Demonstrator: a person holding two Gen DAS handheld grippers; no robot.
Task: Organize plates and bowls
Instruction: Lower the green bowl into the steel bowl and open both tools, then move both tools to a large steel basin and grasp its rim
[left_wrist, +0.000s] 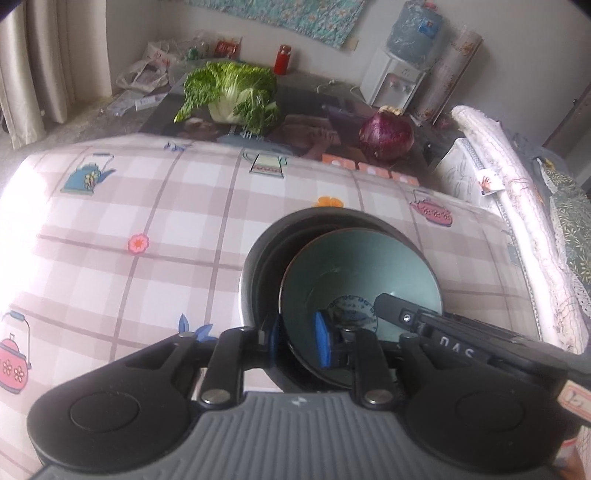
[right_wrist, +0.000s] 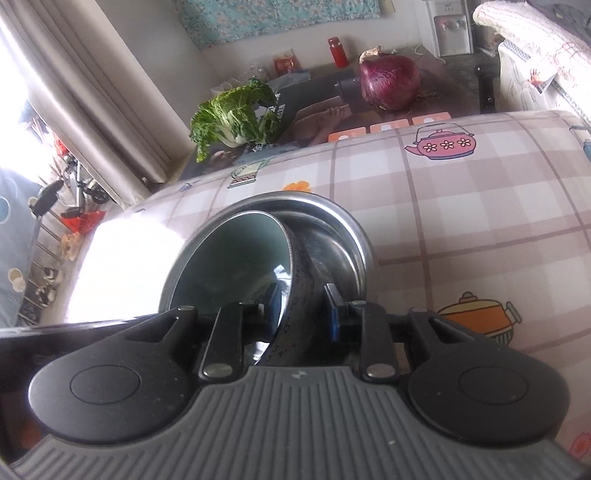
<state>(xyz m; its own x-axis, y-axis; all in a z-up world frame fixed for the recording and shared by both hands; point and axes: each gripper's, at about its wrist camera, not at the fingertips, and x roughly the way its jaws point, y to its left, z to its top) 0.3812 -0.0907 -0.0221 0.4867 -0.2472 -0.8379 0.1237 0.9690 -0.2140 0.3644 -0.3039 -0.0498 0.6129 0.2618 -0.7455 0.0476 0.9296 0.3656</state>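
A round stainless-steel basin (left_wrist: 255, 266) stands on the pink-and-white checked tablecloth printed with kettles (left_wrist: 147, 206). Inside the basin a teal-glazed ceramic bowl with a dark patterned outer wall (left_wrist: 354, 266) sits tilted, its rim leaning against the basin's wall.

The left gripper (left_wrist: 298, 341) straddles the near rim of the bowl: one blue pad (left_wrist: 322, 343) is inside the bowl, the other outside between bowl and basin. Whether the pads press the rim cannot be told.

The right gripper (right_wrist: 306, 308) straddles the bowl's rim from the opposite side, one finger inside the bowl and one blue-padded finger (right_wrist: 334, 308) outside, within the basin. A gap shows beside the outer pad; its grip cannot be told.

Beyond the basin, past the cloth's far edge, lie a leafy green cabbage (left_wrist: 232, 94) and a purple round cabbage (left_wrist: 386, 134).
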